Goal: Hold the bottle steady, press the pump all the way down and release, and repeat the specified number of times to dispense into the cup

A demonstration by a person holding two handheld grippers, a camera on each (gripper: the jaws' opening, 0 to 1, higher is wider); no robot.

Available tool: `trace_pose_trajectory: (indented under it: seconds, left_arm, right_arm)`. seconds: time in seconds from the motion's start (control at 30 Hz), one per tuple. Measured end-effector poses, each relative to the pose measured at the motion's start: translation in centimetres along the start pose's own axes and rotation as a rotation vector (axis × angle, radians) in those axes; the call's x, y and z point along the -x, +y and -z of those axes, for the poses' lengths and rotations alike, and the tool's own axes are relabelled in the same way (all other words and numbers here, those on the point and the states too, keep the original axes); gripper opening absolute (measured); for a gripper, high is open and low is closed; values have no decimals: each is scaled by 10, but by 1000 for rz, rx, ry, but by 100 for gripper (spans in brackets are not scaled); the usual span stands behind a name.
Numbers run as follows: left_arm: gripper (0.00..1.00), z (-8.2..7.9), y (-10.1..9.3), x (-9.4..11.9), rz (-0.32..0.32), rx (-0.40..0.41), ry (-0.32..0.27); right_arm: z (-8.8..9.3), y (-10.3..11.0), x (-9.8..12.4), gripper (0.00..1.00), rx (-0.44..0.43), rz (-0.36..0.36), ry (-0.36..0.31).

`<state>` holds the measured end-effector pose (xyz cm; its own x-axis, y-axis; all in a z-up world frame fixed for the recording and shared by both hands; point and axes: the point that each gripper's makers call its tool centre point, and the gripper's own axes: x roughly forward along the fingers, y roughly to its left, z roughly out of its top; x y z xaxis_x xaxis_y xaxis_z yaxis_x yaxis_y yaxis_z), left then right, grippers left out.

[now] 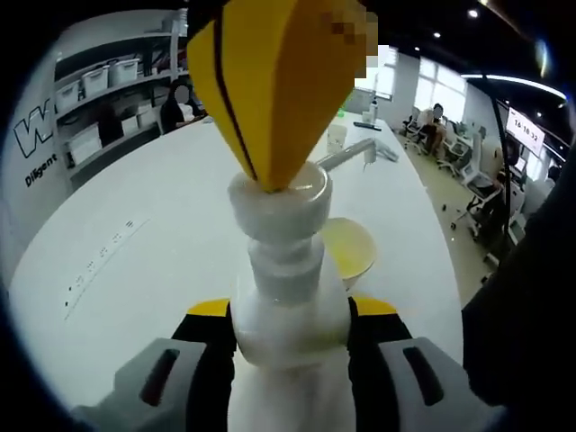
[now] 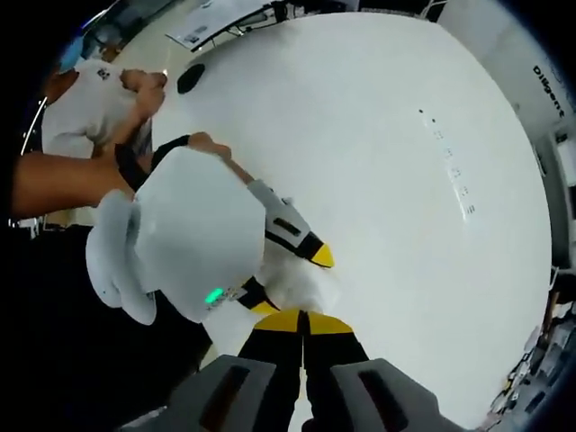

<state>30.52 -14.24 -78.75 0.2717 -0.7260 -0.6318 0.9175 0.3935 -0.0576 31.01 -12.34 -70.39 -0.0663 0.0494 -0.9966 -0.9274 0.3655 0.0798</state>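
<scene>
Bright, even indoor light from recessed ceiling spots [image 1: 472,13] and a curved ceiling light strip [image 1: 504,79]. The broad white matte tabletop [image 2: 378,135] looks almost washed out, with soft shadows. Fisheye bending curves its edges; the near yellow wedge-shaped gripper tip [image 1: 270,81] is blurred.

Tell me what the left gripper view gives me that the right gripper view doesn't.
Left gripper view adds: the bottle clamped in the left gripper, its pump head under the yellow tip of the right gripper, a yellow cup beyond the spout, and shelves.
Right gripper view adds: the person's forearm, a black disc on the table, and the right jaws closed together.
Shared: the white table, its row of small marks, and both grippers.
</scene>
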Motion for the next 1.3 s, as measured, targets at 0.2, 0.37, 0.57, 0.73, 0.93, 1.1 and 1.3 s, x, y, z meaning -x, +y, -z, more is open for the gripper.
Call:
trace_pose_trajectory:
  seconds: [0.2, 0.37, 0.57, 0.73, 0.93, 1.1, 1.3]
  left_arm:
    - [47, 0, 1, -1, 6, 4, 0]
    - [47, 1, 0, 0, 5, 10, 6]
    - [47, 2, 0, 0, -4, 16, 12]
    - [46, 3, 1, 0, -26, 28, 30]
    - [46, 4, 1, 1, -48, 46, 47]
    - [46, 5, 2, 2, -73, 67, 53]
    - [45, 6, 2, 2, -97, 90, 55]
  right_arm:
    - [0, -2, -2, 0, -30, -21, 2]
    - [1, -1, -1, 0, -50, -31, -27]
    - [2, 0, 0, 0, -75, -20, -44]
    - [3, 1, 3, 0, -93, 5, -73]
    - [4, 5, 11, 0, -58, 27, -121]
    - [2, 6, 9, 0, -15, 70, -82]
    - [-1, 1, 7, 0, 9, 35, -60]
